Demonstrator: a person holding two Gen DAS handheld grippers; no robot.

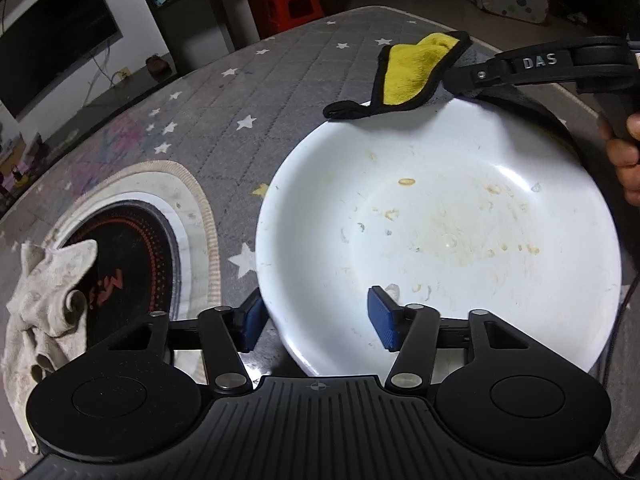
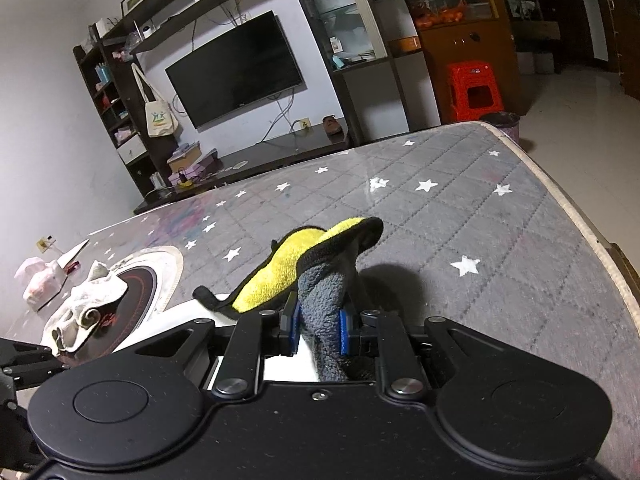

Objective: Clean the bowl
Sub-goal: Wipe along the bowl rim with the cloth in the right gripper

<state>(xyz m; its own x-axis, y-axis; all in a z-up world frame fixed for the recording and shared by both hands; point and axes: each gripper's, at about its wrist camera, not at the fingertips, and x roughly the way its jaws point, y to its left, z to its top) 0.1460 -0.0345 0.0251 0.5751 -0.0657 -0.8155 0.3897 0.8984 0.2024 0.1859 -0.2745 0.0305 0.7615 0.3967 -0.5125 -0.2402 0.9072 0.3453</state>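
Observation:
A white bowl (image 1: pixel 440 220) with dried food specks and smears rests on the grey star-patterned table cover (image 1: pixel 240 92). My left gripper (image 1: pixel 318 320) is open and straddles the bowl's near rim, one blue pad outside the wall and the other inside. Over the far rim hangs a yellow and grey cloth (image 1: pixel 408 76) with black trim, and my right gripper (image 1: pixel 456 80) is shut on it. In the right wrist view the right gripper (image 2: pixel 320 328) pinches the cloth (image 2: pixel 280 272) between its blue pads, and a sliver of the bowl (image 2: pixel 180 320) shows below.
A black induction cooker (image 1: pixel 128 256) sits left of the bowl, with a crumpled white rag (image 1: pixel 48 300) on its edge. A hand (image 1: pixel 624 160) holds the right gripper's handle. The table's right edge (image 2: pixel 580 216) drops to the floor. A red stool (image 2: pixel 474 88) stands beyond.

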